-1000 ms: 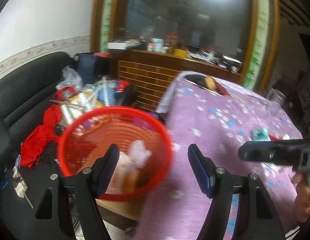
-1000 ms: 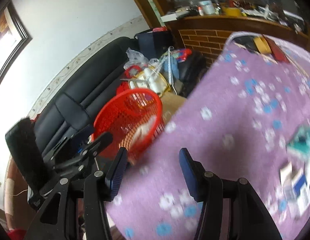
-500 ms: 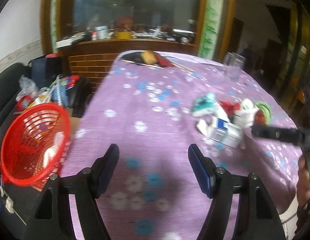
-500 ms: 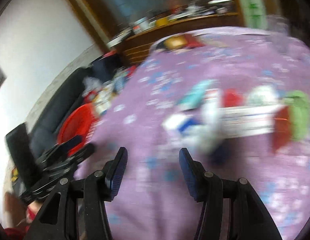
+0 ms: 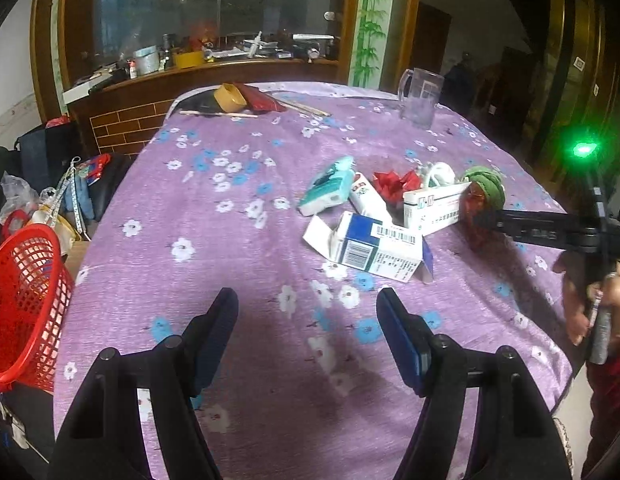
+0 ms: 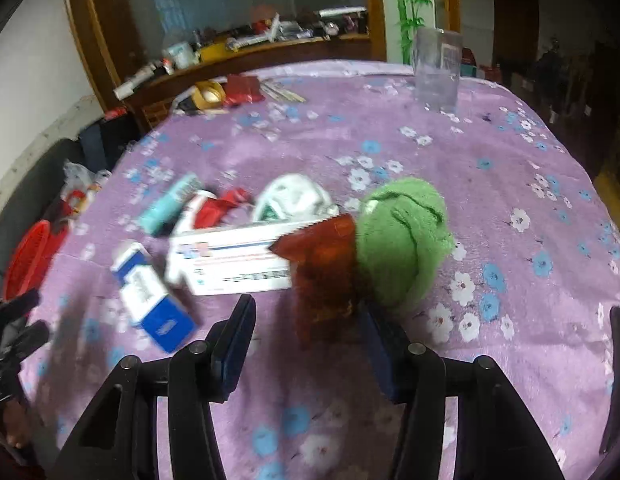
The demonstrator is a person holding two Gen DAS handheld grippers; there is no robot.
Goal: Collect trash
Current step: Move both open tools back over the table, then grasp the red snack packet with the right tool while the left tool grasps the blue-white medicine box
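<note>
Scene: purple flowered table (image 5: 214, 240) with a heap of trash in the middle, red mesh basket (image 5: 24, 300) off the left edge beside the table.

Left gripper (image 5: 306, 332): jaws parted fairly wide, nothing between them, hanging over bare cloth short of the heap.

Right gripper (image 6: 306, 336): jaws have just been closing in; a brown crinkly wrapper (image 6: 322, 268) sits between them, the pads don't look like they're pressing on it, so no grip.

Risk: the wrapper is touching the green cloth wad (image 6: 406, 232) and the long white box (image 6: 234, 260), so a sloppy pinch could drag either along, or the flimsy foil just slips out.

Risk 2: the basket is well apart from the heap, so stuff could drop on the way over.

Count: three cartons (the long white one, blue-and-white box (image 5: 374, 248), a smaller white one), one teal tissue pack (image 5: 326, 190), one red wrapper (image 5: 394, 182), one white crumpled wad (image 5: 440, 172), one green wad, one brown wrapper.

Also: one clear jug (image 5: 420, 96) at the far side.
</note>
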